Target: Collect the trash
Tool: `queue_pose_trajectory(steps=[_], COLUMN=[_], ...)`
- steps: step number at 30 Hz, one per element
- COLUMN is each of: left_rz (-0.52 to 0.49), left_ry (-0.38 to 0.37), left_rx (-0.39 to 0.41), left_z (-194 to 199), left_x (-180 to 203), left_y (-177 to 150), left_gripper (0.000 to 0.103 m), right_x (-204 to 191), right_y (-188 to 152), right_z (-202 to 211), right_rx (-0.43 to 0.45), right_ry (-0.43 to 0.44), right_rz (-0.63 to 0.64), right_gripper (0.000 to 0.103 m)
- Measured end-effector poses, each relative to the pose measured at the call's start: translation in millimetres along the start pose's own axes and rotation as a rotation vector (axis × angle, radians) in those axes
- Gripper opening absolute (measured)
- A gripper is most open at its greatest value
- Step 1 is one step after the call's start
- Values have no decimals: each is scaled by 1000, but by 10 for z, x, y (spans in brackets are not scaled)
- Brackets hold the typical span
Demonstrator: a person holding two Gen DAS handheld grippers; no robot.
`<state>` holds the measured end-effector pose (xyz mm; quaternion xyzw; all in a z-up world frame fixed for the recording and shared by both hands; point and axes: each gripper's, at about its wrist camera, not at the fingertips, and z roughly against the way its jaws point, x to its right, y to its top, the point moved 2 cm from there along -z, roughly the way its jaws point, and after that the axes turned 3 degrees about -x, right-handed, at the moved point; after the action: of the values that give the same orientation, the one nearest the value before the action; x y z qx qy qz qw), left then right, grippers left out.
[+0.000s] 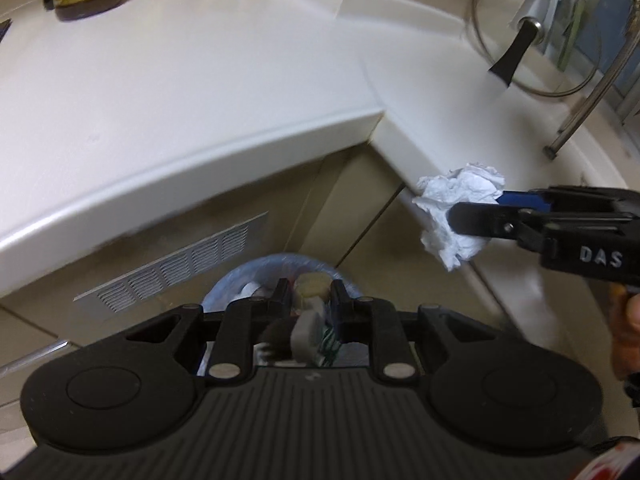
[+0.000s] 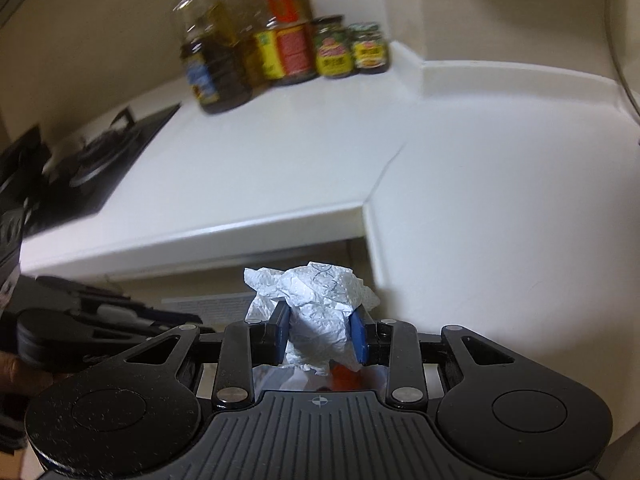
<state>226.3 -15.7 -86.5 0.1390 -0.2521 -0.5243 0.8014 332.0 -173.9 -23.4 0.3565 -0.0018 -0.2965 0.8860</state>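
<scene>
Pinching a crumpled paper towel in the right gripper, jaws partly closed with both blue pads pressing into the wad. Holding that wad in the air just off the worktop's front edge, above the floor and a little to the right of the bin.

Showing only from the left wrist: the bin itself, lined with a bluish bag, sitting directly beneath the left gripper and already carrying pale and yellowish scraps. Keeping the left jaws drawn as near together as they go; failing to tell whether the small grey-white lump seen between them is gripped or merely lying in the bin below. Catching, too, the right gripper from the side with the towel bulging past its tips, and part of a hand behind it.

Showing only from the right wrist: the towel's printed, dimpled texture close up, and the left gripper lying low at the left edge.

Running behind both: a white worktop bending round an inner corner, bare across the middle. Fronting it below, beige cabinet panels with a slatted vent grille. Standing at the far back, bottles and jars crowding against the wall. Appearing only to the right wrist, a black hob at the left; only to the left wrist, a glass lid leaning upright at the far right.
</scene>
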Motion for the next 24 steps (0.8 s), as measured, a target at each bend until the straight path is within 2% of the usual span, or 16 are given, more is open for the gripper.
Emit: queue_pose_trajectory(steps=[8, 15, 24], left_rz=[29, 73, 117], left_ry=[45, 61, 78], left_rx=[-39, -56, -79], left_z=[-193, -369, -549], left_x=[-132, -207, -312], left_y=[-225, -359, -433], left_gripper=[18, 18, 18], right_x=[-338, -374, -414], right_y=[-297, -499, -598], right_z=[-380, -742, -1086], right_rx=[-126, -217, -256], right_ry=[1, -22, -35], right_rz=[174, 247, 324], right_gripper=[32, 32, 32])
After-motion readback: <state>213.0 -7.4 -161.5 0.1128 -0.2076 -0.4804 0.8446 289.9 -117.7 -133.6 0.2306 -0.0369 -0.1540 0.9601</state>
